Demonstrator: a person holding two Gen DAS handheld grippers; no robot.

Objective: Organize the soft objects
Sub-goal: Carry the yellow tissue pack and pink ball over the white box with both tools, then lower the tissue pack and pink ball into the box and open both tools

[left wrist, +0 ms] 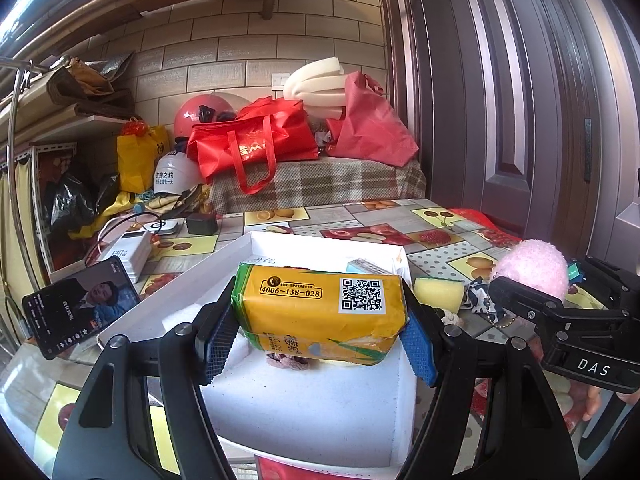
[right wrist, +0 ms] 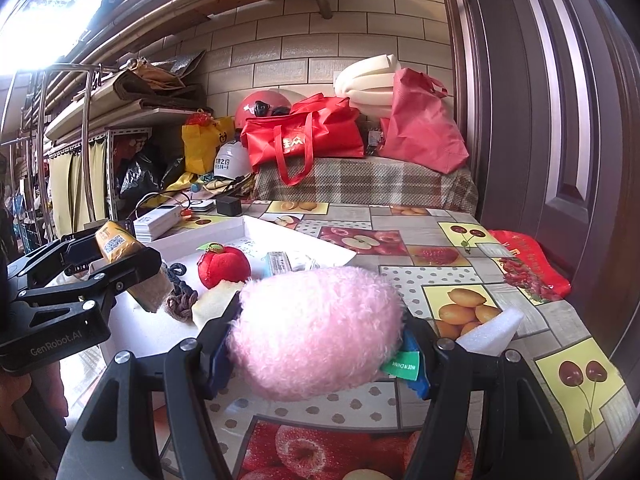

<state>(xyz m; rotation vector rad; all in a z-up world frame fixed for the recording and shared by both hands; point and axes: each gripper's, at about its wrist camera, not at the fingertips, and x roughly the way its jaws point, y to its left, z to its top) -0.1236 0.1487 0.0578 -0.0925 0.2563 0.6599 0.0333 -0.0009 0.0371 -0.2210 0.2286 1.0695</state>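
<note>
Left wrist view: my left gripper (left wrist: 320, 328) is clenched on the yellow tissue pack (left wrist: 320, 304), pads pressing both ends, held level so it can go down flat.
Tissue pack position: I carry it above the white tray (left wrist: 224, 256), clear of the floor, over the near end.
Right wrist view: my right gripper (right wrist: 316, 344) grasps the pink plush ball (right wrist: 316, 328) across its middle; the fluff bulges past the pads, so I judge the grip soft but secure.
Plush ball position: over the fruit-print tablecloth (right wrist: 460, 248), outside the tray, just right of it.
Tray contents: red plush apple (right wrist: 224, 266), knotted cord piece (right wrist: 180, 300), yellow sponge (right wrist: 214, 300), a small pale-blue packet (right wrist: 280, 262).
Left outside: white foam wedge (right wrist: 492, 328) on the cloth beside my right gripper.
Judgement: tissue pack looks ready to release first.
</note>
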